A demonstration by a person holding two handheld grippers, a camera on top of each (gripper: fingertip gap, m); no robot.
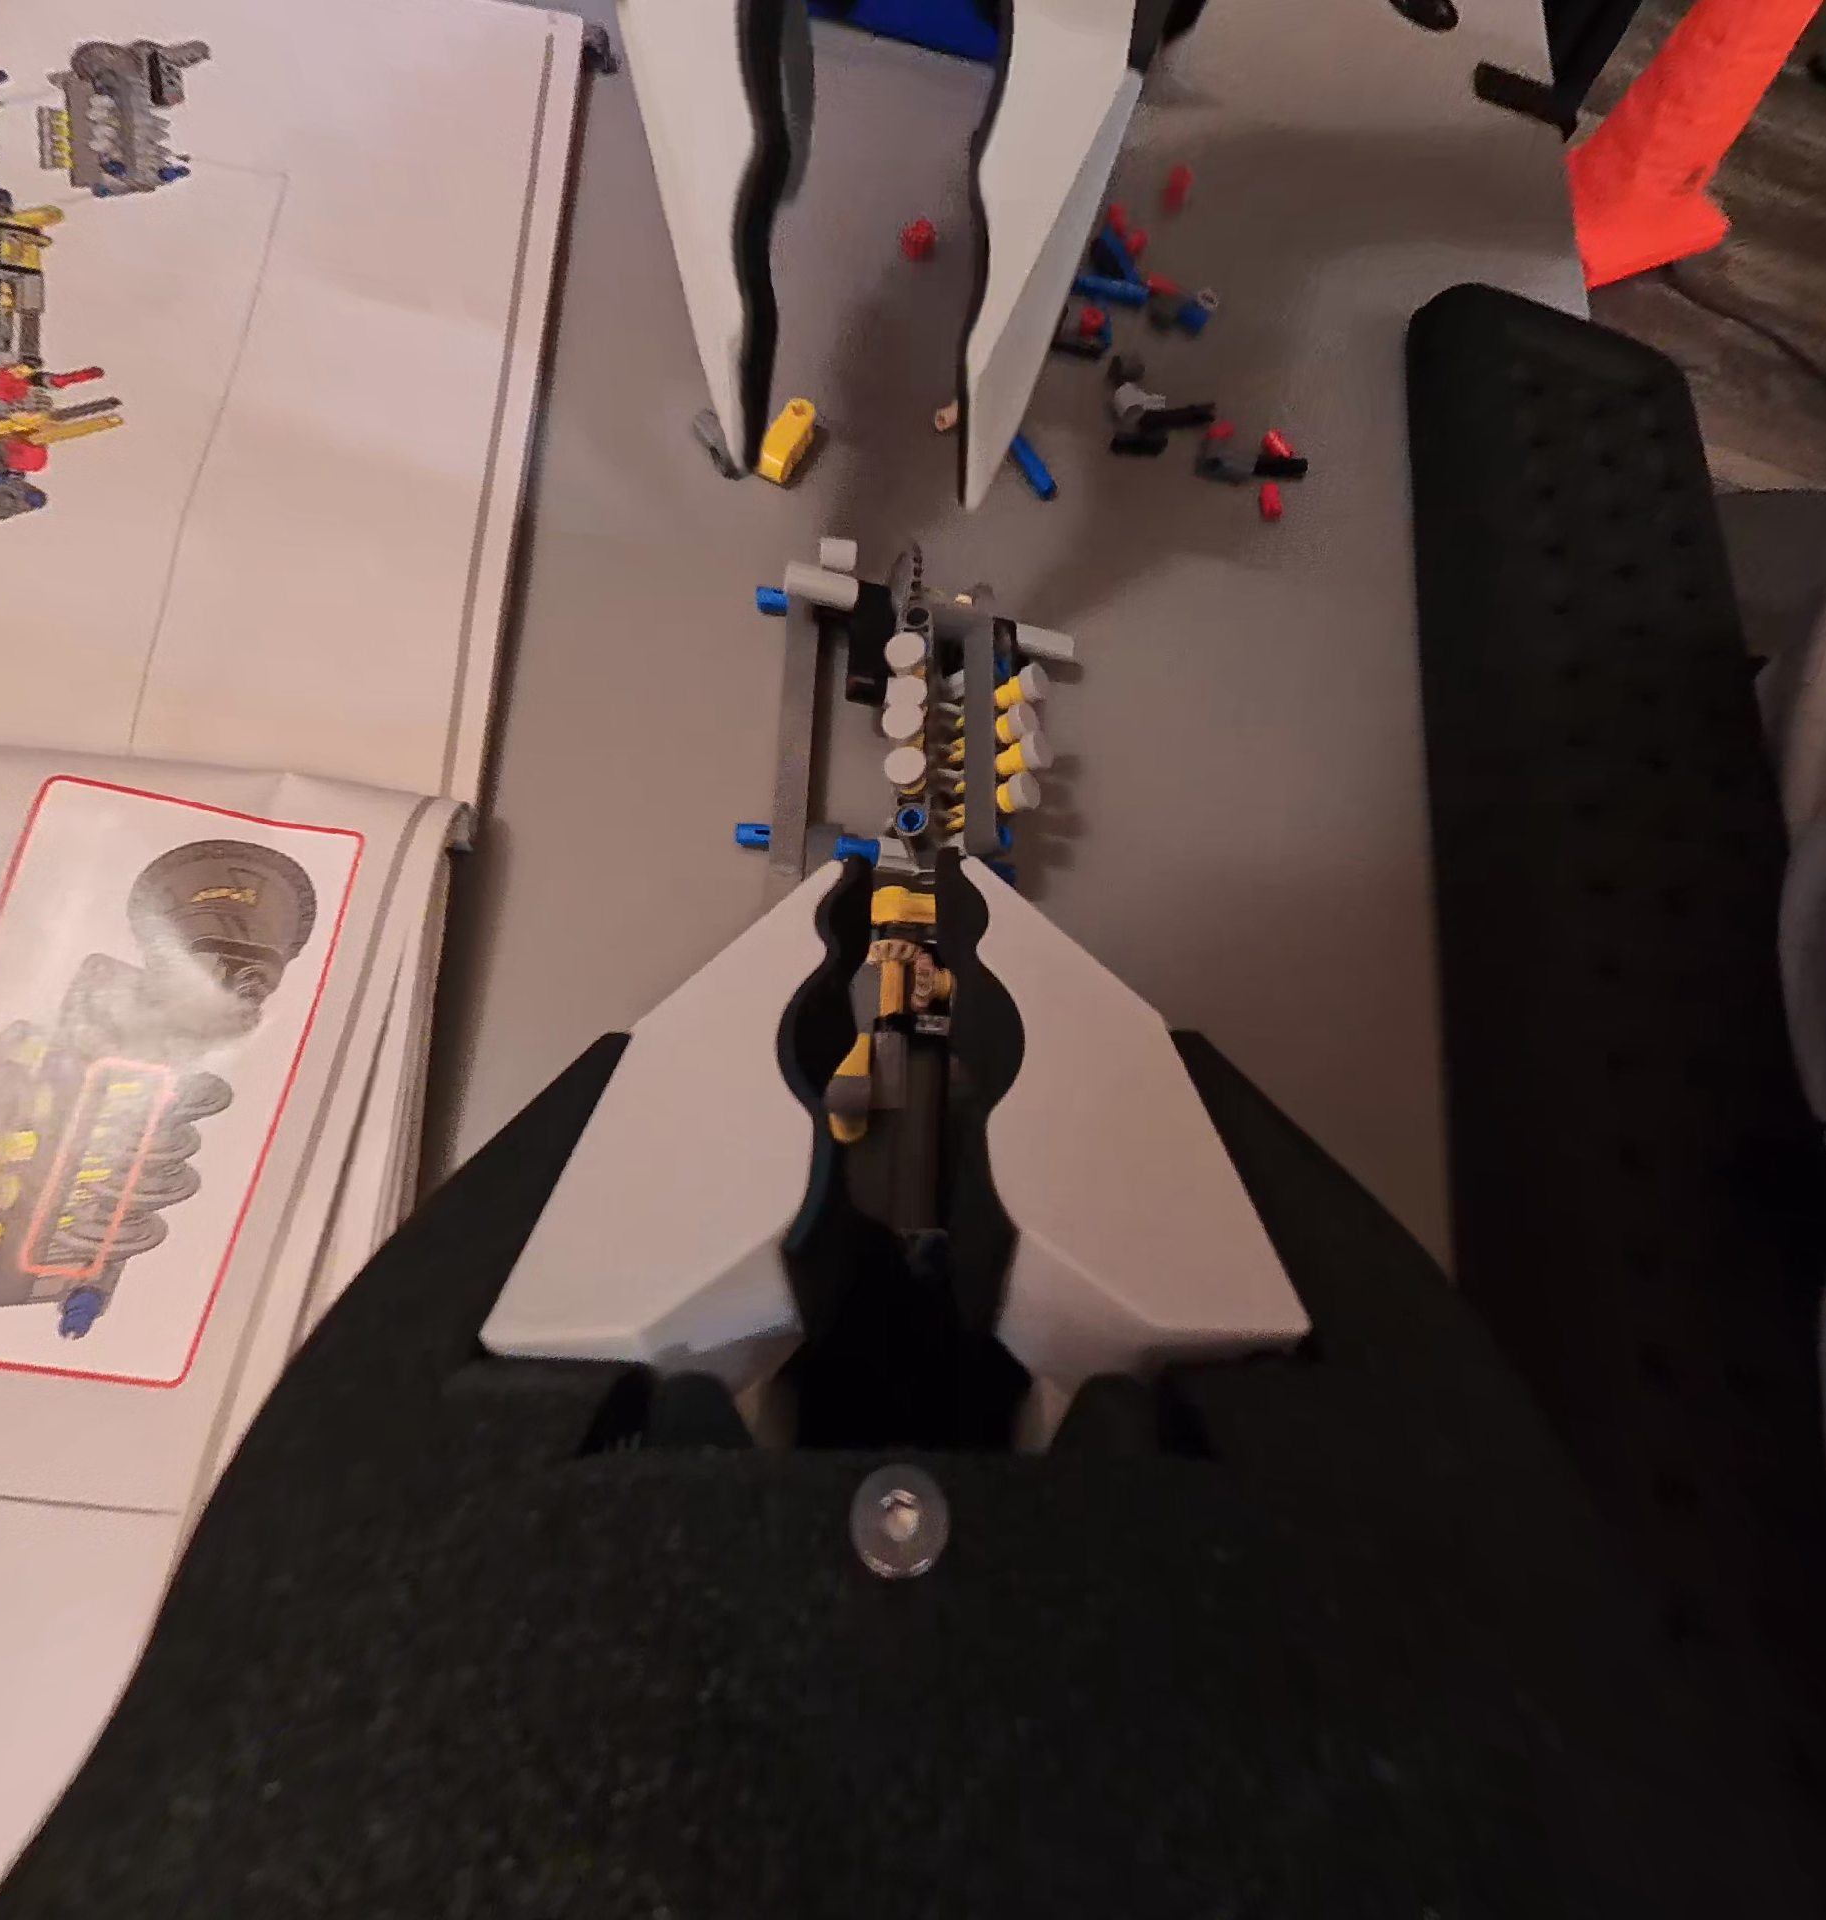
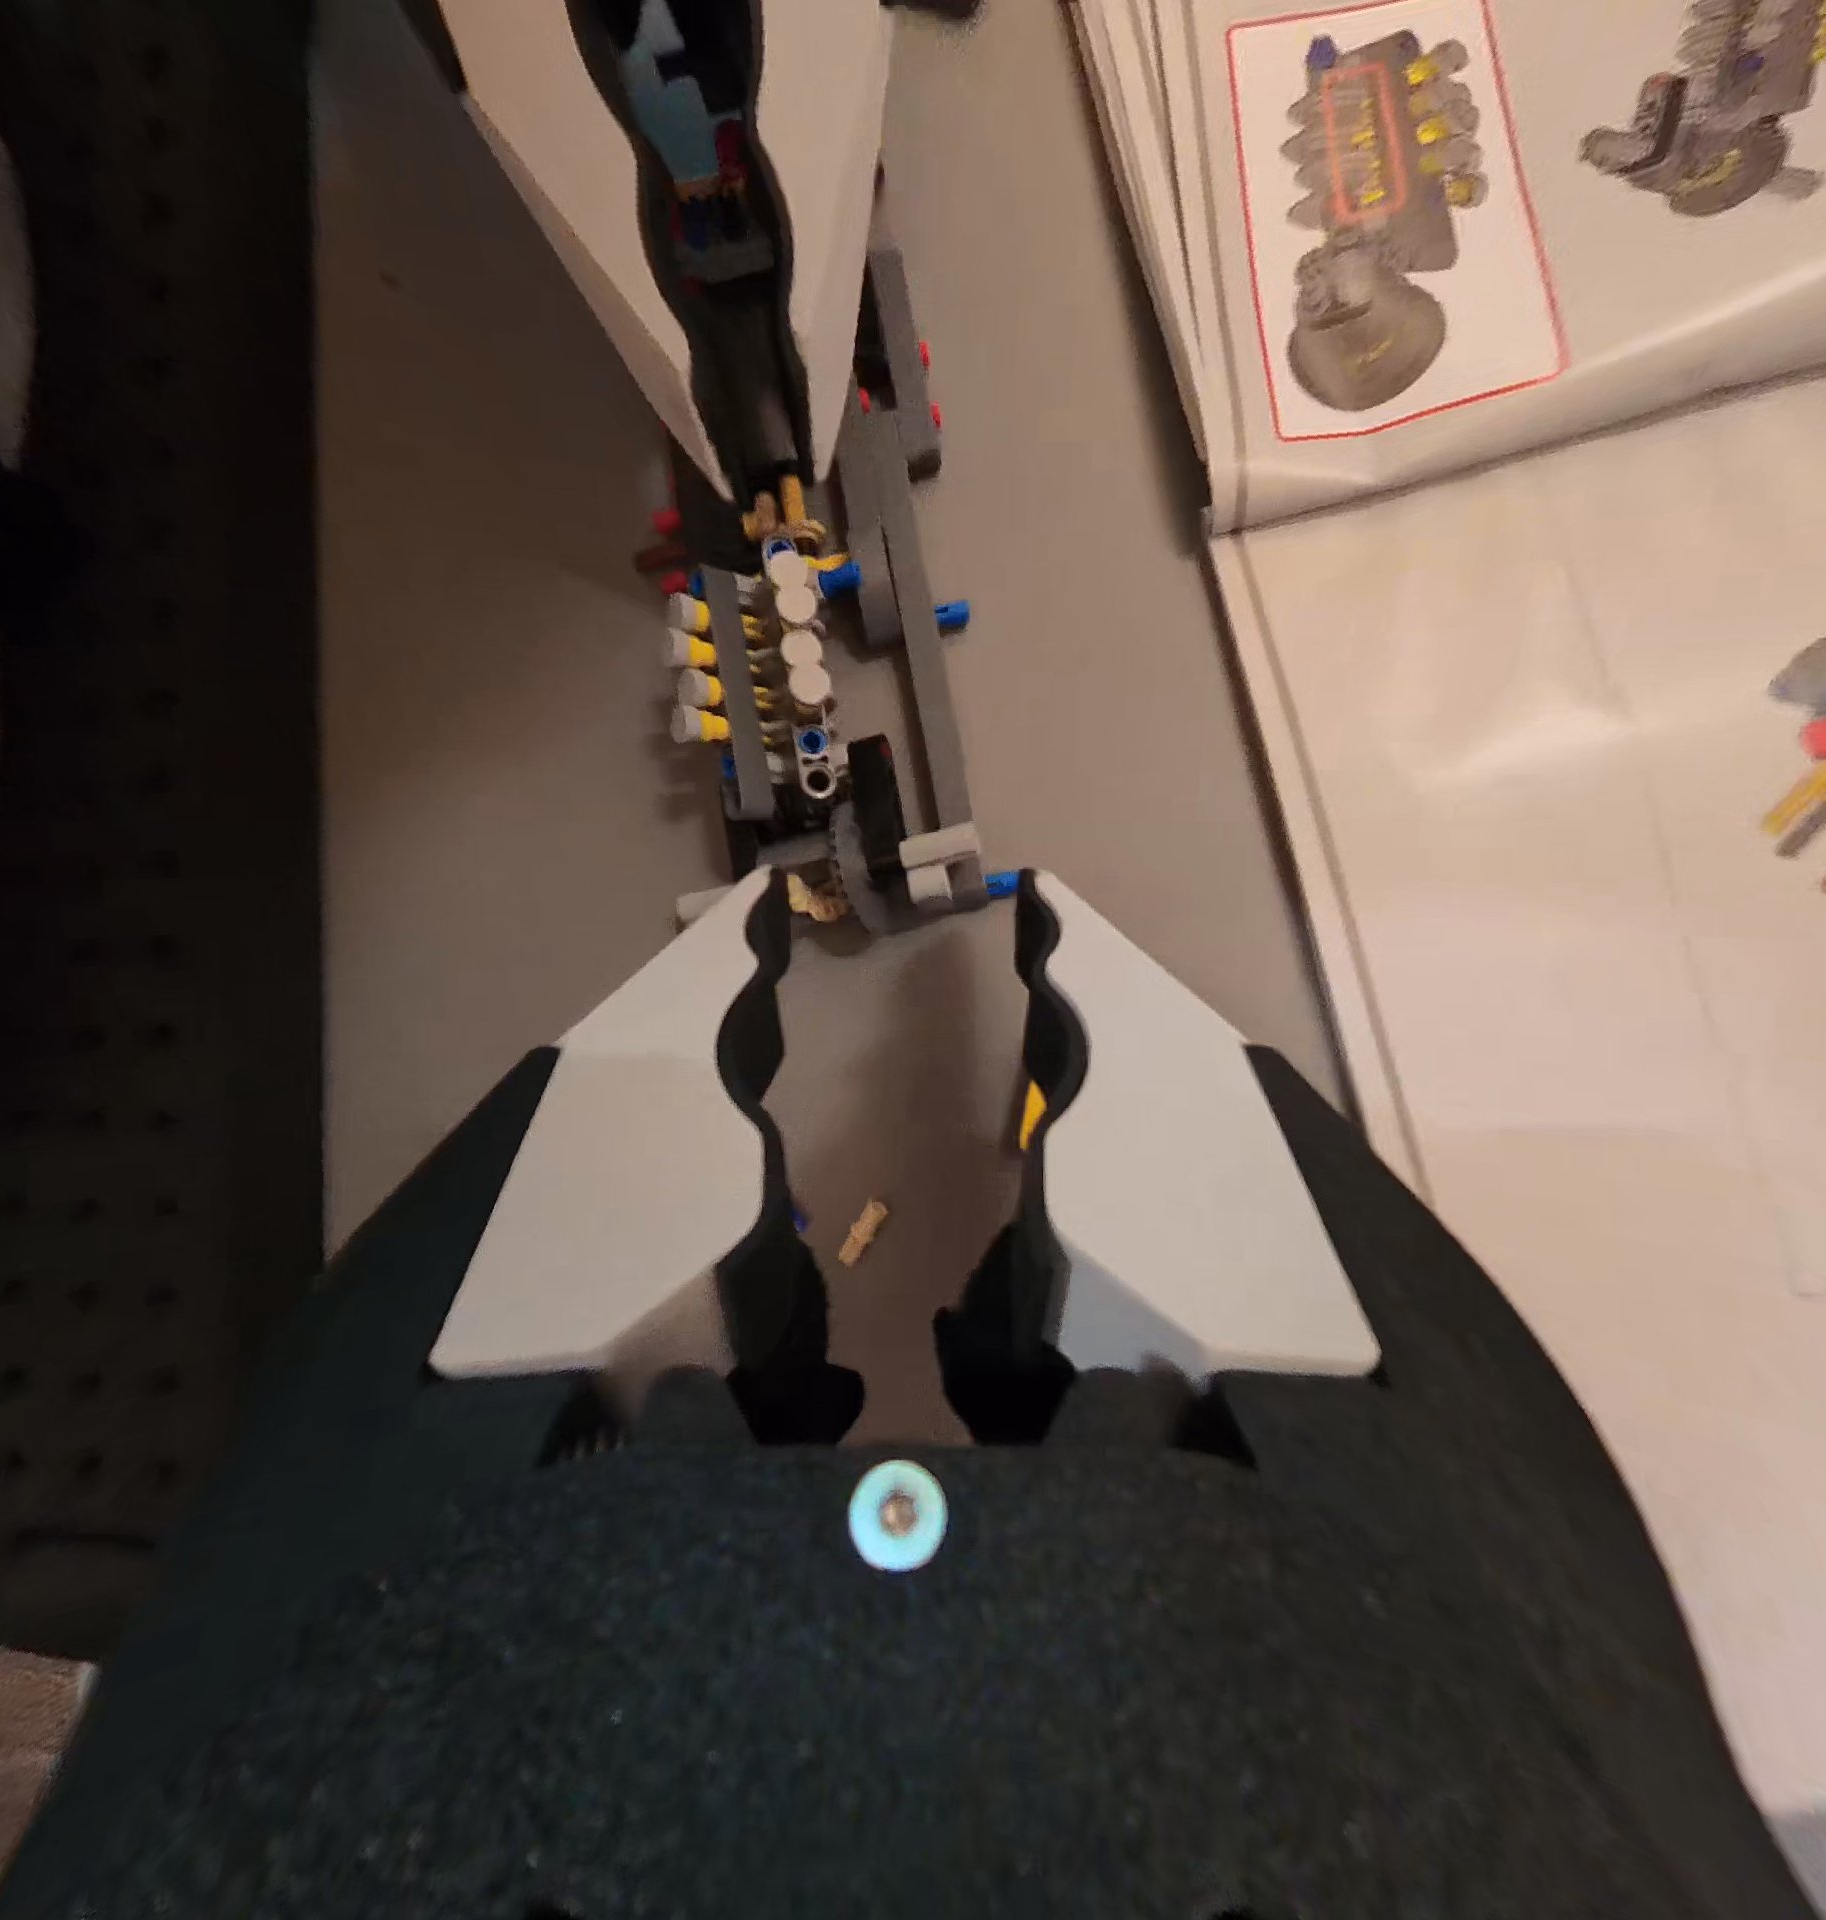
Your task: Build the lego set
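— Where is the build?
— The lego engine assembly (image 1: 919, 717) lies on the grey table (image 1: 639, 644), clamped at its near end by the left gripper (image 1: 898, 873).
— And the other tongs?
— The right gripper (image 2: 898, 894) stands apart, empty, at the model's far end; loose pieces (image 1: 1169, 353) at one o'clock, instruction booklet (image 1: 223, 520) at nine.

Grey tabletop (image 1: 1252, 831), black perforated chair (image 1: 1574, 727)

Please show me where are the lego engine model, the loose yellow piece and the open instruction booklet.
Lego engine model (image 1: 914, 717): left wrist view, on its row of grey cylinders.
Yellow piece (image 1: 789, 441): left wrist view, on its body.
Instruction booklet (image 1: 265, 416): left wrist view, on a blank page area.
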